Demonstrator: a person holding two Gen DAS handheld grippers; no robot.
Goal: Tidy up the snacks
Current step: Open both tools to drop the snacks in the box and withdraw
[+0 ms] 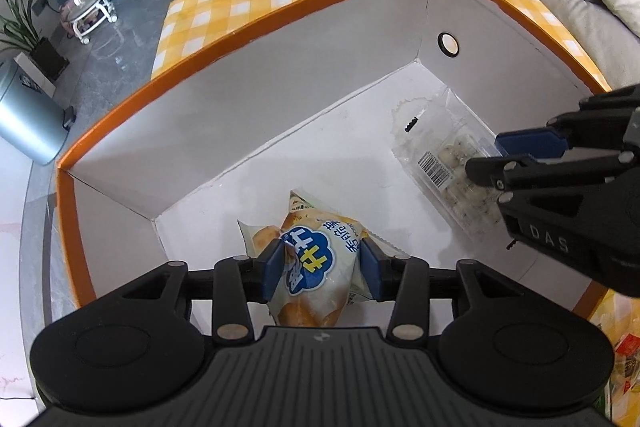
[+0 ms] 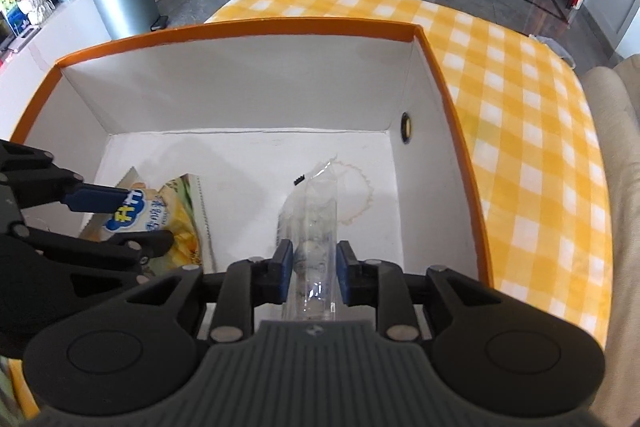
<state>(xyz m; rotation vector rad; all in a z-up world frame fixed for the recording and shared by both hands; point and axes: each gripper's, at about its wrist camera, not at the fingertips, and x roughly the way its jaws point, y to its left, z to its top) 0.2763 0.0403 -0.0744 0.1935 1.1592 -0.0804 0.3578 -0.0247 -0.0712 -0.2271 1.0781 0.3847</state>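
Blue pads of left gripper (image 1: 320,269) spread beside bread bag (image 1: 316,267), right gripper (image 2: 313,267) loosened around clear pack (image 2: 316,227); both on box (image 2: 240,91) floor, apart; spread wider, lift straight out, avoid snagging film

"DAS" shows on the right tongs (image 1: 486,161), barcode perhaps unreadable.

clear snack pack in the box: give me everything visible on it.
The clear snack pack is a long see-through plastic wrapper with a crimped end, a barcode label and pale speckled round pieces inside. It lies on the white floor of the orange-rimmed box, by the side wall with the round hole. The right gripper straddles its near end, blue-padded fingers close on both sides; contact unclear.
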